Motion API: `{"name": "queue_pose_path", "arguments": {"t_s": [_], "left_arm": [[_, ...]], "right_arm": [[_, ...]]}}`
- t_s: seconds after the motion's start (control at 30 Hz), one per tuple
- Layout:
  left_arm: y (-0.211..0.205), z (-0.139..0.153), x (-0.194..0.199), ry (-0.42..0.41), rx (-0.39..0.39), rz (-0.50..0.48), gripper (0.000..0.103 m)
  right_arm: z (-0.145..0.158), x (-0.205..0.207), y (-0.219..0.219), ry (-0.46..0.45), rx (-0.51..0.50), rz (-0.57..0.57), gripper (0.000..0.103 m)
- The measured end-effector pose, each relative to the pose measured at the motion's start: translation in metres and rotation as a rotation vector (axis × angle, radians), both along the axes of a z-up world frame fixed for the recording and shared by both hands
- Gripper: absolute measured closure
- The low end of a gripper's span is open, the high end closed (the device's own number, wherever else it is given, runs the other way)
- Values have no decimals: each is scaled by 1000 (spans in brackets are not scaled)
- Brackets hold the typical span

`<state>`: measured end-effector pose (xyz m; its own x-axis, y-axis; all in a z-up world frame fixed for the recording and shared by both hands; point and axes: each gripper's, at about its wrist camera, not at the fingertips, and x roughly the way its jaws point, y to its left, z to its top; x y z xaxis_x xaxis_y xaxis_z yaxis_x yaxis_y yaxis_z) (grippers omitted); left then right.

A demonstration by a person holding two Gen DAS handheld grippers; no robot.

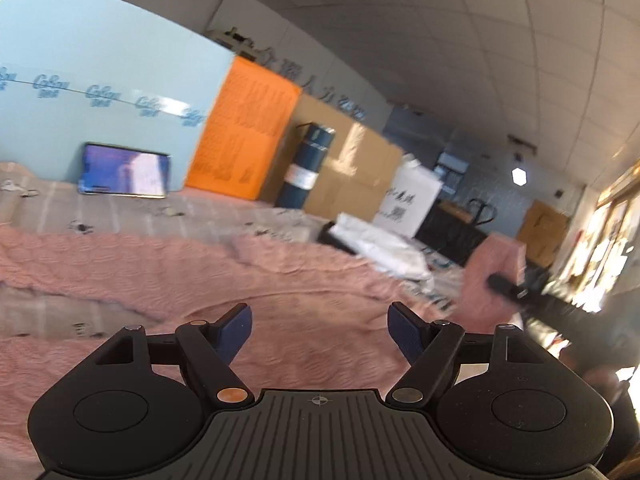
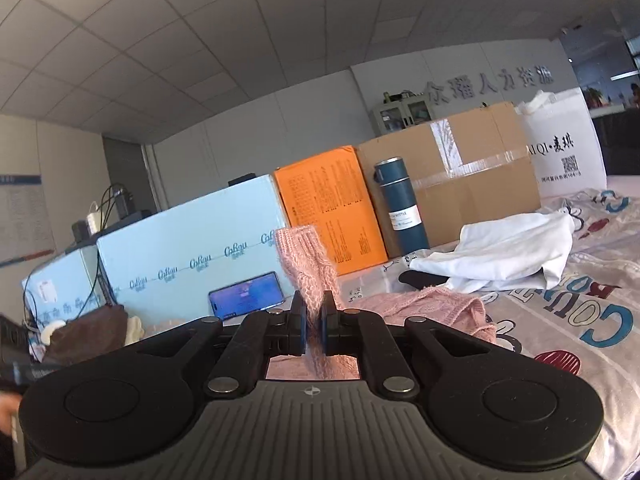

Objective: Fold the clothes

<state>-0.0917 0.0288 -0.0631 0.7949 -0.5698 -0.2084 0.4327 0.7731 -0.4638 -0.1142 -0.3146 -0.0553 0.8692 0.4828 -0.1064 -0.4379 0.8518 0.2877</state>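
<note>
A pink knitted sweater (image 1: 248, 280) lies spread over the printed bed sheet (image 1: 120, 208). My left gripper (image 1: 320, 328) is open and empty, low over the middle of the sweater. My right gripper (image 2: 314, 312) is shut on a sleeve of the pink sweater (image 2: 304, 264), and the ribbed cuff stands up above the fingers. More of the sweater (image 2: 436, 308) lies bunched just beyond it. In the left wrist view the lifted sleeve (image 1: 492, 276) shows at the right with the other gripper (image 1: 516, 292) on it.
A white garment (image 2: 500, 256) lies on the sheet (image 2: 560, 320) at the right. Along the back stand a light blue box (image 2: 192, 256), a propped phone (image 2: 246, 296), an orange box (image 2: 332, 216), a dark blue bottle (image 2: 400, 208) and a cardboard box (image 2: 472, 168).
</note>
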Motion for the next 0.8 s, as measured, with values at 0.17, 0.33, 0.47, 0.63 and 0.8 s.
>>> {"name": "queue_pose_path", "arguments": {"t_s": [0.17, 0.33, 0.47, 0.63, 0.8], "left_arm": [[-35, 8, 16, 22, -182, -225, 26], [-65, -7, 43, 148, -112, -226, 26], [-65, -31, 55, 259, -45, -173, 27], [-70, -38, 50, 233, 59, -151, 37], [-93, -27, 34, 91, 260, -147, 99]], "right_arm": [[-18, -11, 41, -51, -158, 54, 97], [-39, -11, 68, -31, -244, 145, 90], [-53, -9, 74, 25, -252, 242, 42], [-53, -14, 53, 53, -168, 389, 22], [-48, -15, 10, 88, -32, 348, 20]]}}
